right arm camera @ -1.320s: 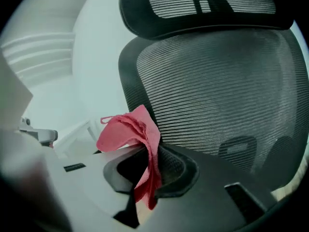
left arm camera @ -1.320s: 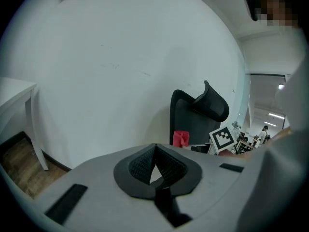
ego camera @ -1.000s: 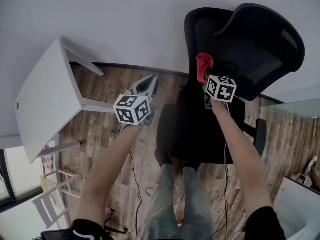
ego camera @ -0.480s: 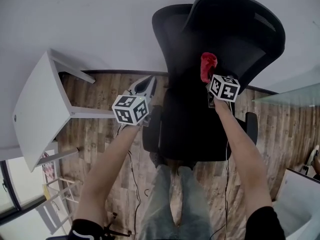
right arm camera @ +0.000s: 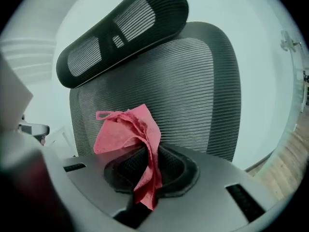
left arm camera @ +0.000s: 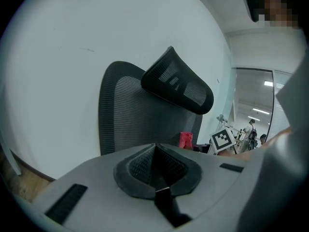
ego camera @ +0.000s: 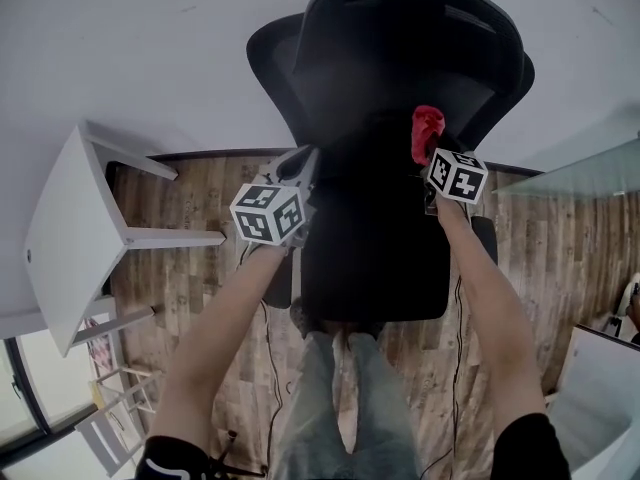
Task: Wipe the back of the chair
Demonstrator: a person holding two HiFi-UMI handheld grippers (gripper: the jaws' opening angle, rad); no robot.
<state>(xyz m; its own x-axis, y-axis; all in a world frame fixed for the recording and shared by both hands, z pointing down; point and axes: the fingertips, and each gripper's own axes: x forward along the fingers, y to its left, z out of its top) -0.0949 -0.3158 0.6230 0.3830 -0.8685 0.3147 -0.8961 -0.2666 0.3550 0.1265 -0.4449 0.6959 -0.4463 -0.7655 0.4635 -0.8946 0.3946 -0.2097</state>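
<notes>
the left gripper has its jaws pressed together with nothing between them. past them stands the black chair, its mesh back upright against a white wall, the headrest tilted above. a red cloth shows beside the back's right edge, a marker cube just right of it.

No words, numbers or brand names can be read anywhere. The only printed marks are black-and-white square patterns on the left cube of the left tongs and the right cube of the right tongs; they carry no letters.
</notes>
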